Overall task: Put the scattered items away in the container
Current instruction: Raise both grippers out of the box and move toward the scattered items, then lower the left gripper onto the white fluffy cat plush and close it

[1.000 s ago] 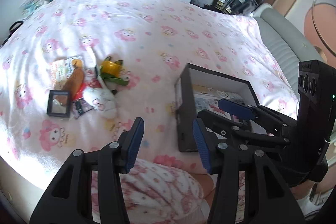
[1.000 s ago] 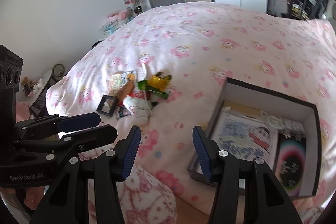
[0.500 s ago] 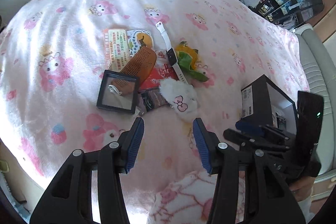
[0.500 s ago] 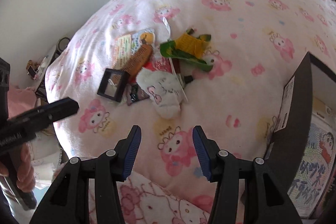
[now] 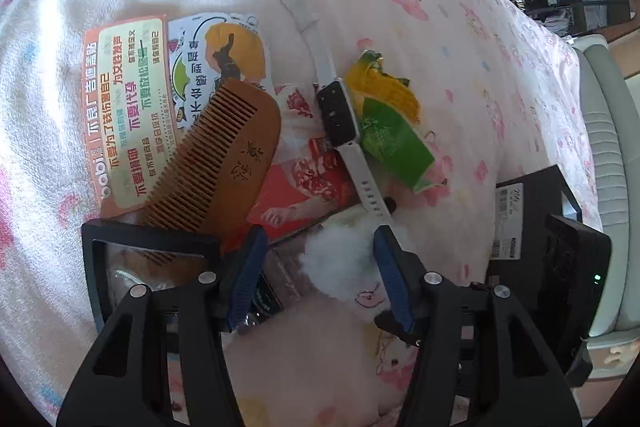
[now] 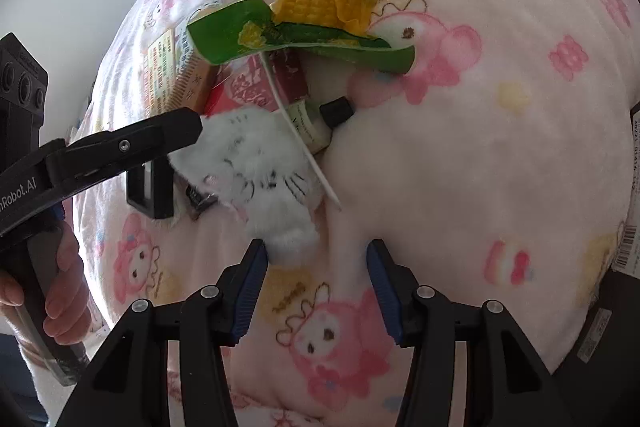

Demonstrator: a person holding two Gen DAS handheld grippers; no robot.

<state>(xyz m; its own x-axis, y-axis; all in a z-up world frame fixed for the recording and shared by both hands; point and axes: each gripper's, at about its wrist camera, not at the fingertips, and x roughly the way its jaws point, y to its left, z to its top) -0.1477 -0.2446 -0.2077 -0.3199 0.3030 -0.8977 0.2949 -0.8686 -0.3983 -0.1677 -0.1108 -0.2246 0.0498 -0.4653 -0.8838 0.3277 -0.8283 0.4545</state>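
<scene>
Both our grippers gape wide: left gripper [image 5: 318, 277] straddles the white plush toy [image 5: 344, 263]; right gripper [image 6: 316, 285] hovers beside it.

Both tools, left tool [image 5: 318, 259] and right tool [image 6: 316, 261], have closed in on the fluffy white toy [image 6: 256, 163].

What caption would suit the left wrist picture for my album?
Open left tongs straddle a white fluffy toy beside a wooden comb and white smartwatch.

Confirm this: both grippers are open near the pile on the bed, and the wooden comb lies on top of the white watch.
Not quite. In the left wrist view the wooden comb lies apart from the white watch, resting on the leaflets. Both the left gripper and right gripper are indeed open near the pile.
</scene>
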